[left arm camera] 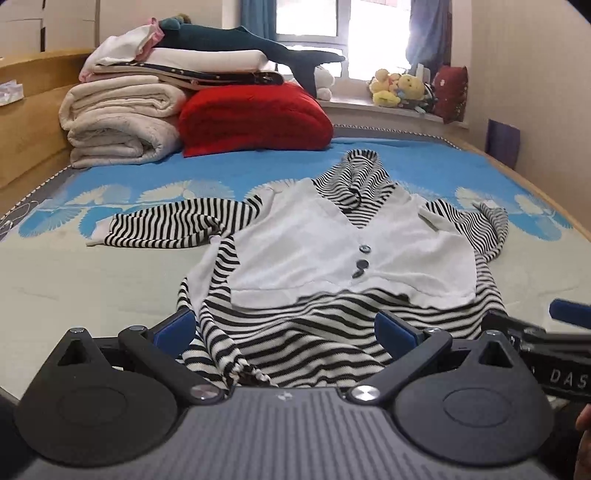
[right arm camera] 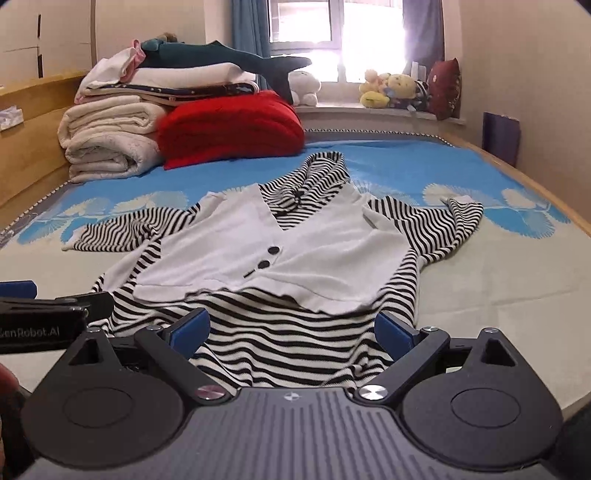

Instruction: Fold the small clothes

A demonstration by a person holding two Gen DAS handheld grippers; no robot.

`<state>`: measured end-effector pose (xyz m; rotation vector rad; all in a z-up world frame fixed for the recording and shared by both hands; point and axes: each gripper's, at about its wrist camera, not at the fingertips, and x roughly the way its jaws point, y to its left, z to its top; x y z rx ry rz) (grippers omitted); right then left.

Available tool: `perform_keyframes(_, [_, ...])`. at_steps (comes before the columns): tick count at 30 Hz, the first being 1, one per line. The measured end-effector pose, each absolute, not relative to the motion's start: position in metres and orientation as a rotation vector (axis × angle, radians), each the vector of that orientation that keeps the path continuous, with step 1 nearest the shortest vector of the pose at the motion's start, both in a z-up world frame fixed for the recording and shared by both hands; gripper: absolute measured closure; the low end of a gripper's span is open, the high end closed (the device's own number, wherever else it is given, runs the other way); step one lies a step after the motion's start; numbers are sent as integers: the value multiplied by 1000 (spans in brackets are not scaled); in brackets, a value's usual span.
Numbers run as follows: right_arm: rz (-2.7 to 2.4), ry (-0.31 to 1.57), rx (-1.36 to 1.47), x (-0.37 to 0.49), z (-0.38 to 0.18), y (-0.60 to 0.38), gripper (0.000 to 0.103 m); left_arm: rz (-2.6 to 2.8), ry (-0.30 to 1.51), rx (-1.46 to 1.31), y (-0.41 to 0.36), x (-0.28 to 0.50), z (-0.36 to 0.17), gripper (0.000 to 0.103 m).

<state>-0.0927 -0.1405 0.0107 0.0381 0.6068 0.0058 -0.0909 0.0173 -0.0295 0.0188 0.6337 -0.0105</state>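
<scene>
A striped top (left arm camera: 332, 240) is spread on the bed (left arm camera: 74, 280) at frame centre; both grippers, left (left arm camera: 284, 328) and right (right arm camera: 291, 328), are held open over its hem.

You face a bright window (left arm camera: 314, 18) with blue curtains (left arm camera: 258, 18) — cream walls (left arm camera: 517, 55), a wooden headboard (left arm camera: 33, 110) to your left, the bed (left arm camera: 92, 273) spread blue.

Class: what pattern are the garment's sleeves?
Black-and-white stripes on the sleeves, clearest in the right wrist view.
</scene>
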Motion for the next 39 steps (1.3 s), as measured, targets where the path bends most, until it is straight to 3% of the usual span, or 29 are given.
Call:
perform_keyframes(33, [13, 637, 82, -89, 6, -145, 10, -73, 686, -66, 20, -84, -29, 0])
perform_keyframes(39, [-46, 654, 101, -87, 2, -151, 20, -24, 709, -26, 28, -79, -35, 0])
